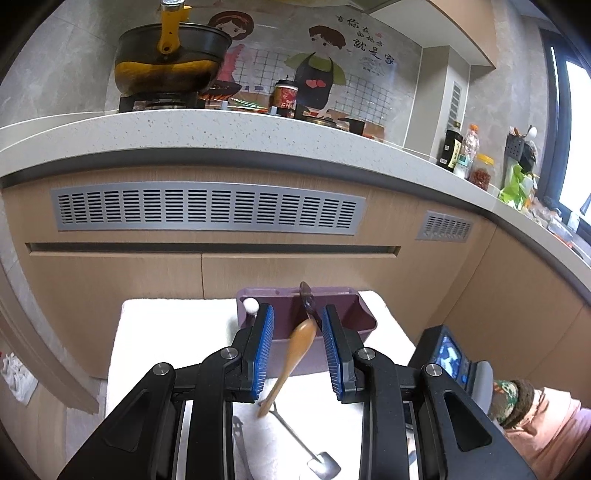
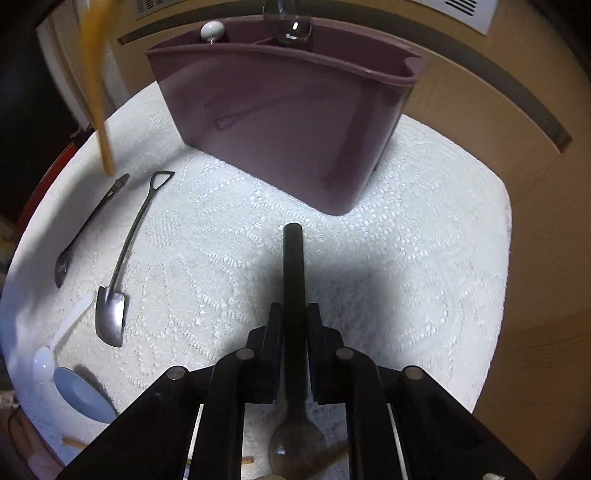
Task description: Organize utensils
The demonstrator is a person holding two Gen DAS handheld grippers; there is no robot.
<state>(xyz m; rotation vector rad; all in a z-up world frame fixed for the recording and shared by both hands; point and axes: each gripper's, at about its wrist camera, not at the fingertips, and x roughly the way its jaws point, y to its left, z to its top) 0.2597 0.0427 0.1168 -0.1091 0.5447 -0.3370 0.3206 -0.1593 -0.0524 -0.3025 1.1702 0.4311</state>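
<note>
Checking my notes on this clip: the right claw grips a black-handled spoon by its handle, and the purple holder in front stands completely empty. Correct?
Not quite. The right claw does grip the black-handled spoon, but the purple holder is not empty: the right wrist view shows a white-knobbed utensil and a clear spoon in it.

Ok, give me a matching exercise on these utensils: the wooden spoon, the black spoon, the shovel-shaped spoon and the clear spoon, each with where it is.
1 wooden spoon
2 black spoon
3 shovel-shaped spoon
4 clear spoon

A standing in the purple holder
B lying loose on the white cloth
C between the right gripper fingers
D off the cloth, in the left gripper

Pairs: 1-D, 2-C, 3-B, 4-A
</note>
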